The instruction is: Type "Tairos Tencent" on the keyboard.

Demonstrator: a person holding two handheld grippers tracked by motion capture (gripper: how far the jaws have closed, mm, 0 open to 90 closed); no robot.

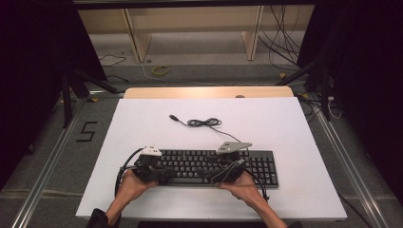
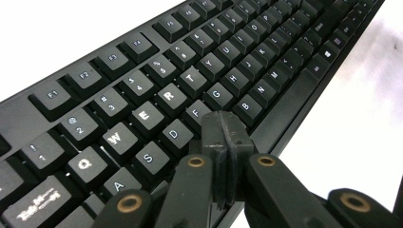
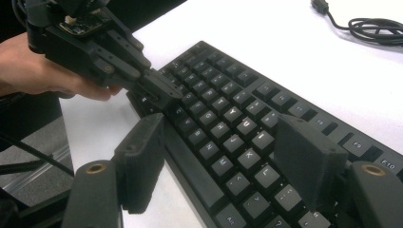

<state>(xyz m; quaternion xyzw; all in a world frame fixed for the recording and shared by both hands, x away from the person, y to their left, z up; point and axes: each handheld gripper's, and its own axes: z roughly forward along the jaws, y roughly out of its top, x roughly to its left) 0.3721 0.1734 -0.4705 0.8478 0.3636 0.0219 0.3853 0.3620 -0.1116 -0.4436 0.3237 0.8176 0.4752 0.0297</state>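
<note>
Pressing keys: the work in hand looks like typing on a black keyboard [image 1: 216, 167] with the gripper tips used as fingers.
Keyboard place: flat on the white table [image 1: 285, 128], near the person's edge, long side running left to right; every visible key is seated in its row.
Cable: the keyboard's cable [image 1: 204, 122] lies coiled loosely behind it, plug end free on the table, not connected to anything visible.
Left gripper: left gripper [image 2: 223, 128] has its jaws pressed together with nothing between them; in its own view the joined tip sits low over the lower letter rows, about where the C and V keys would be, just in front of D, F and G. Whether it touches a key I cannot tell.
Right gripper: right gripper [image 3: 221, 164] has its jaws spread wide, nothing pinched; they straddle the middle letter keys and hang over them, one jaw at the near edge of the keyboard.
Hands: left hand [image 1: 130, 186] and right hand [image 1: 240, 187] hold the grippers at the keyboard's front edge.
Progress: my reading is mid-job, with both tools already over the keys and the left one shaped for poking.
Left to do: the right jaws probably need closing before they can strike a single key; how many presses remain cannot be judged.
</note>
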